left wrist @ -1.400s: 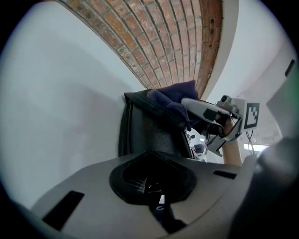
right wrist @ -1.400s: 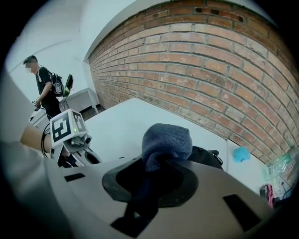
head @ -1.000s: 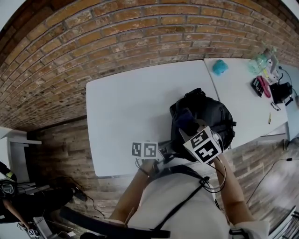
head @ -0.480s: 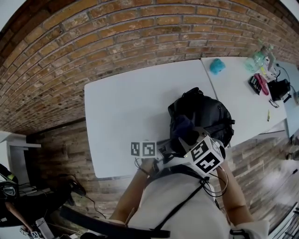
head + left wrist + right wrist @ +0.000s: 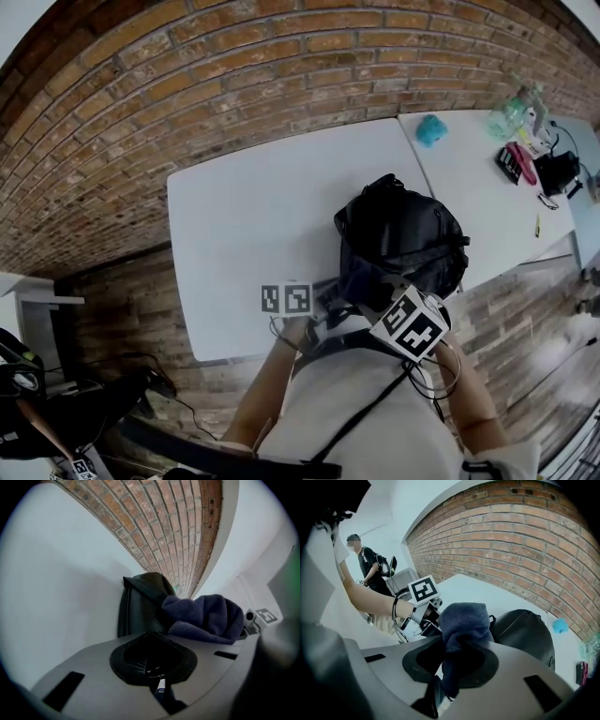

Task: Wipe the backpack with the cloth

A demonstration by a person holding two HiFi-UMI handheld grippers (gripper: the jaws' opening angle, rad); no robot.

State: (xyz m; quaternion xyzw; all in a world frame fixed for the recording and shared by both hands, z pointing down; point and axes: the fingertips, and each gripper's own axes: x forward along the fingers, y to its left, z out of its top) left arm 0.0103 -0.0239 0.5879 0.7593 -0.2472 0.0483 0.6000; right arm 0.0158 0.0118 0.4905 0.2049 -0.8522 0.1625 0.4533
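A black backpack [image 5: 398, 234] lies on the white table [image 5: 253, 216] near its front right corner. My right gripper [image 5: 389, 305] is at the pack's near edge, shut on a dark blue cloth [image 5: 464, 620] that bunches out of the jaws and rests against the backpack [image 5: 525, 630]. My left gripper [image 5: 323, 305] is at the pack's near left side, and its jaws look closed on the pack's dark edge. In the left gripper view the backpack [image 5: 140, 602] stands ahead with the cloth [image 5: 206, 618] pressed on its right side.
A second white table [image 5: 487, 197] adjoins on the right, with a teal object [image 5: 431, 129] and clutter [image 5: 525, 155] at its far end. A brick wall [image 5: 234, 84] runs behind. Another person [image 5: 370, 569] stands in the background.
My right gripper has drawn the cloth down the backpack toward its near edge. The left gripper has stayed in place.
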